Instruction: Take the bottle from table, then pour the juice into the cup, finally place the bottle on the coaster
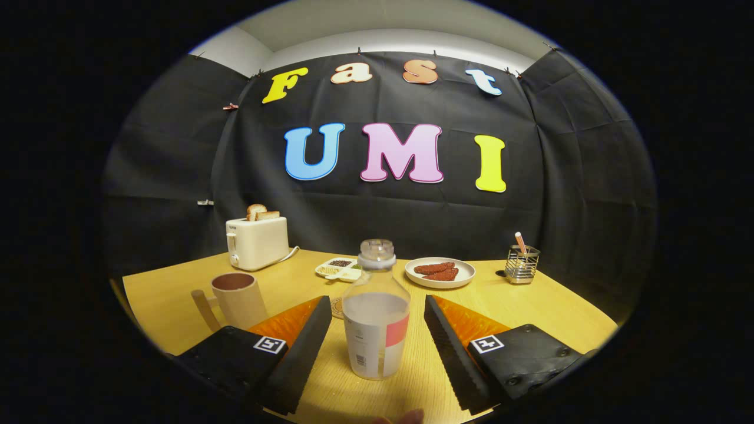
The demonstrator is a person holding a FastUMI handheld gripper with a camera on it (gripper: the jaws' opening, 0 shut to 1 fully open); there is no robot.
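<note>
A clear bottle (377,312) with a white label and pale juice stands upright on the wooden table (530,306), right between my two fingers. My gripper (377,309) is open, each finger a small gap away from the bottle's sides. A tan mug-style cup (238,297) with a handle stands to the left, just beyond my left finger. A round woven coaster (337,307) peeks out behind the bottle's left side, mostly hidden by the bottle and my left finger.
Farther back stand a cream toaster (257,241) with bread slices, a small white divided tray (340,270), a white plate (440,272) with reddish food, and a wire holder (522,265) at the right. A fingertip (406,417) of a person shows below the bottle.
</note>
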